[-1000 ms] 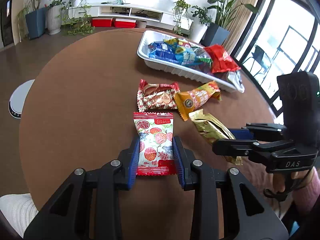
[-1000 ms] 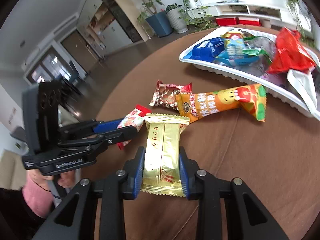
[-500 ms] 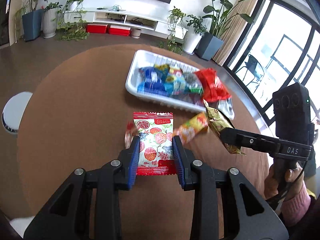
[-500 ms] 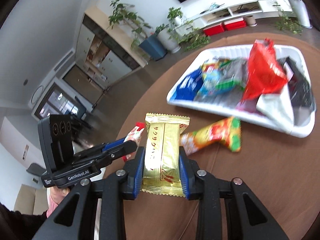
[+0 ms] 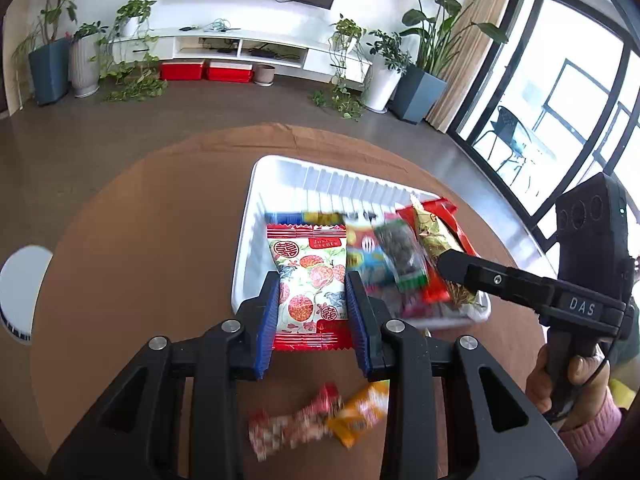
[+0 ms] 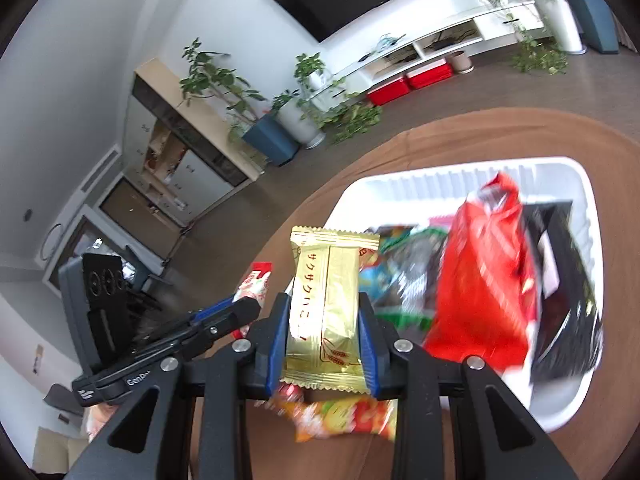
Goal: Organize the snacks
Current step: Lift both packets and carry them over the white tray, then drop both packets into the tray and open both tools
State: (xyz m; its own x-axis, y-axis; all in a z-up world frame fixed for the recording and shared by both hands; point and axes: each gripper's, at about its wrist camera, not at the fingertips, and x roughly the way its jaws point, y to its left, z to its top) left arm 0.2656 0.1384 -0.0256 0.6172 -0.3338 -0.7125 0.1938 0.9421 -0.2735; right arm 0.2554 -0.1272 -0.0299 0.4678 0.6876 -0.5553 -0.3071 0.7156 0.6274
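The left gripper point(image 5: 312, 312) clamps a floral packet point(image 5: 311, 280) over the near end of the white tray point(image 5: 256, 200). The right gripper point(image 5: 448, 260) holds a gold packet point(image 5: 434, 240) above the tray's snacks. Two packets point(image 5: 320, 420) lie on the table point(image 5: 140, 240).

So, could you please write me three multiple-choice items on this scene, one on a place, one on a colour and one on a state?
1. Where do the two loose snacks lie?
A. In the tray
B. On the brown table, outside the tray
C. On the floor

2. What colour is the packet in the right tongs?
A. Gold
B. Blue
C. Purple

3. What state are the left tongs in?
A. Open and empty
B. Shut on the floral packet
C. Lying on the table

Answers:
1 B: the red patterned snack and the orange snack lie on the table, short of the white tray.
2 A: the gold packet sits in the right tongs.
3 B: the left tongs clamp the floral packet on both sides.
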